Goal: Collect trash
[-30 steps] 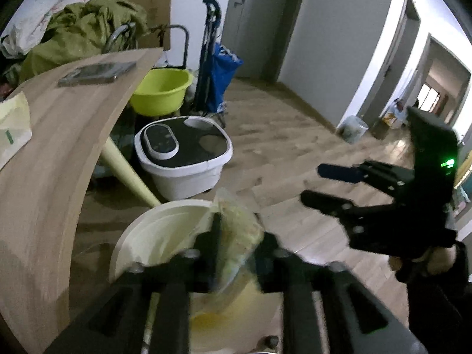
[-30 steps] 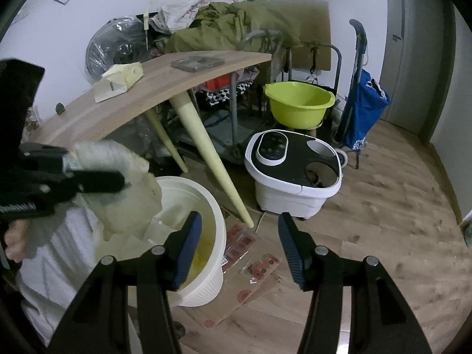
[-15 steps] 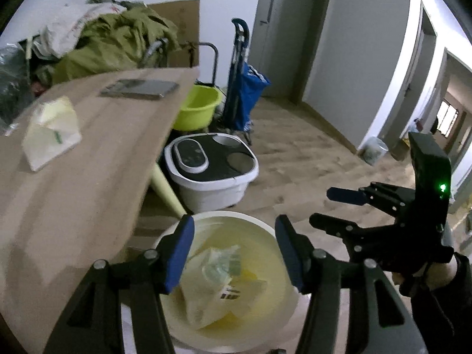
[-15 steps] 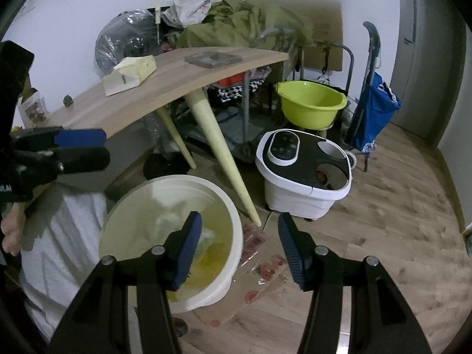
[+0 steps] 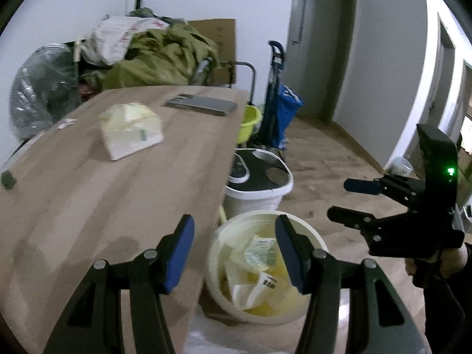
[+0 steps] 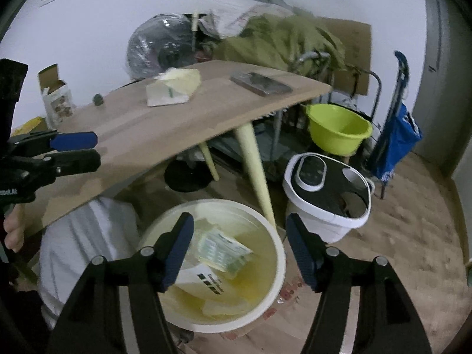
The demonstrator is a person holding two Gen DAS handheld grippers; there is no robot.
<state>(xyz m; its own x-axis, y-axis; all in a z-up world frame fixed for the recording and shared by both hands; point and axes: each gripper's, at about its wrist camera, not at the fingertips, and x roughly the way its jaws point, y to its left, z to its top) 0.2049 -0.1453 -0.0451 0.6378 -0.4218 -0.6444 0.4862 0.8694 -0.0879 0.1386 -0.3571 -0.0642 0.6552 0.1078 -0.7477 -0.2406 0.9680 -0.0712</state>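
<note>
Left claw (image 5: 234, 250), pads apart and empty, hovers above a cream bin (image 5: 267, 268) of wrappers beside the wooden surface (image 5: 118, 183); right claw (image 5: 354, 203) alongside.

The round cream plastic bin (image 6: 277, 268) at lower centre of the right wrist view has its near rim hidden behind the gripper arms. Print on the white label (image 6: 206, 283) among the wrappers inside is too small to read. The small dark green object (image 5: 7, 179) at the left edge of the left wrist view is blurred beyond telling. The lime green plastic basin (image 5: 250, 121), centre, is mostly hidden behind the light wooden tabletop (image 5: 88, 206). The person's hand (image 6: 13, 233) is cut off at the left edge.
</note>
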